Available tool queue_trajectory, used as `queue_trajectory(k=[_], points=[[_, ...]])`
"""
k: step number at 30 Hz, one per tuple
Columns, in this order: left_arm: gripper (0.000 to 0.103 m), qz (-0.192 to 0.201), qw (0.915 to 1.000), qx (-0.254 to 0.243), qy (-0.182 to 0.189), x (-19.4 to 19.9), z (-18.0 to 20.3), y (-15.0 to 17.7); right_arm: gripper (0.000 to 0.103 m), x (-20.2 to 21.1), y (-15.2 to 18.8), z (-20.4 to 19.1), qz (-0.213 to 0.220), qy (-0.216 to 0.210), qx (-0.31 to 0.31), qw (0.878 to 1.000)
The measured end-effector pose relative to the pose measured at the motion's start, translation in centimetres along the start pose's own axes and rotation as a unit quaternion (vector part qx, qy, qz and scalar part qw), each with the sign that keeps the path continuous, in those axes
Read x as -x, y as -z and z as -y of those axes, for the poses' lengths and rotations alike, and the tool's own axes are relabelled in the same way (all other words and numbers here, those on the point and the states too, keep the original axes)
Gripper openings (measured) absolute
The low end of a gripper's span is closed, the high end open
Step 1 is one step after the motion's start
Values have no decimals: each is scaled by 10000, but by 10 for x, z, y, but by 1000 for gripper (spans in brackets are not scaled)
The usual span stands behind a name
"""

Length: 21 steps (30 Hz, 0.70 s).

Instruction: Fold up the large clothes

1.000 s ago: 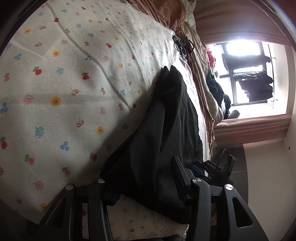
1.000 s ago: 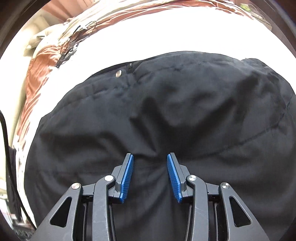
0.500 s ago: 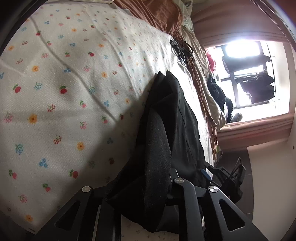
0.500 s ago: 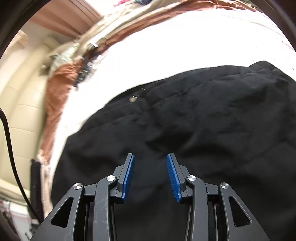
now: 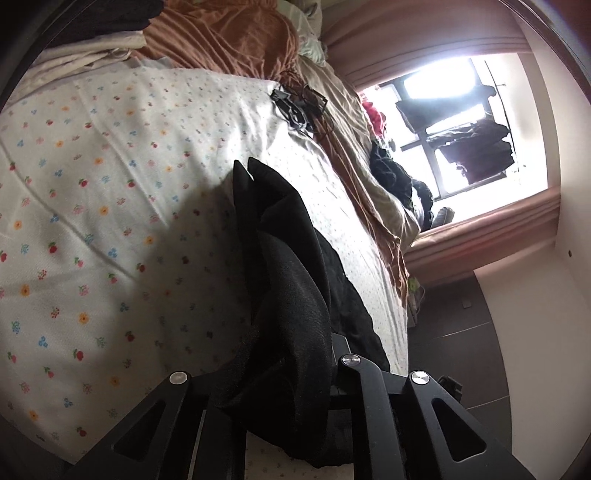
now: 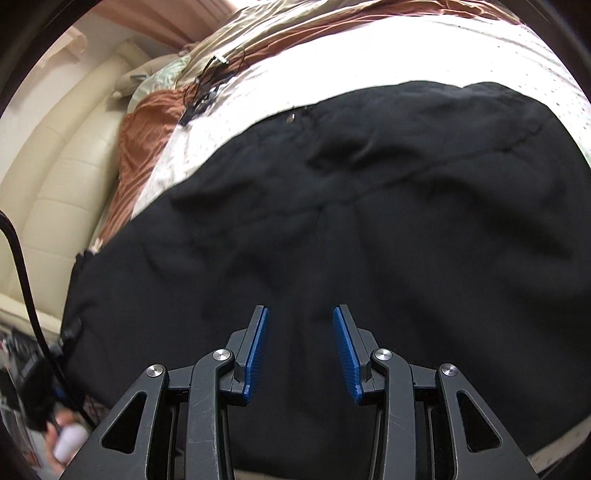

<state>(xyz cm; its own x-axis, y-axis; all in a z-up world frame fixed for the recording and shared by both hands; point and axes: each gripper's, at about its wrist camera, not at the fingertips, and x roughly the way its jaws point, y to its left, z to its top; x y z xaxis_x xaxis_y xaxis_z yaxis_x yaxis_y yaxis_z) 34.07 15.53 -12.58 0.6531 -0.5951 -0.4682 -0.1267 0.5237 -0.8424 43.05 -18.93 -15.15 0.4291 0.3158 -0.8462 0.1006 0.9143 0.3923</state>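
Note:
A large black garment [image 5: 295, 280] lies on the floral bed sheet [image 5: 110, 184], one edge pulled up into a ridge. My left gripper [image 5: 291, 369] has a bunched fold of that cloth between its fingers and holds it above the sheet; its jaws are still closing, and the pads are hidden by the fabric. In the right wrist view the same garment [image 6: 369, 221] spreads wide and wrinkled, a small metal button near its far edge. My right gripper [image 6: 300, 350] hangs over it, open, its blue pads [image 6: 256, 354] apart with nothing between them.
A brown blanket [image 5: 229, 33] and beige bedding lie at the bed's far side, with a tangle of black cables [image 5: 299, 103] on the sheet. A bright window [image 5: 461, 129] is beyond. A cream padded headboard [image 6: 55, 177], a black cable [image 6: 22, 266] and a hand [image 6: 66, 439] are at the left.
My left gripper closed on the garment's edge and rose, lifting the cloth off the sheet. My right gripper shifted across the garment, its jaws as wide as before.

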Motion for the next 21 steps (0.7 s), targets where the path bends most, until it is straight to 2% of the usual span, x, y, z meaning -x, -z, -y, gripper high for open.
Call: queue_trajectory(k=[6, 12, 17, 21], points=[[14, -16, 9998, -193, 99, -1, 20, -3, 38, 11, 38, -8, -113, 57, 205, 9997], [12, -40, 9991, -350, 224, -2, 37, -3, 38, 21, 74, -5, -99, 308, 324, 9990], [12, -147, 9980, -506, 353, -11, 61, 1, 34, -2, 82, 3, -196, 595, 334, 9975], [11, -202, 9954, -800, 481, -15, 93, 8, 29, -4, 80, 13, -184, 437, 167, 9987]])
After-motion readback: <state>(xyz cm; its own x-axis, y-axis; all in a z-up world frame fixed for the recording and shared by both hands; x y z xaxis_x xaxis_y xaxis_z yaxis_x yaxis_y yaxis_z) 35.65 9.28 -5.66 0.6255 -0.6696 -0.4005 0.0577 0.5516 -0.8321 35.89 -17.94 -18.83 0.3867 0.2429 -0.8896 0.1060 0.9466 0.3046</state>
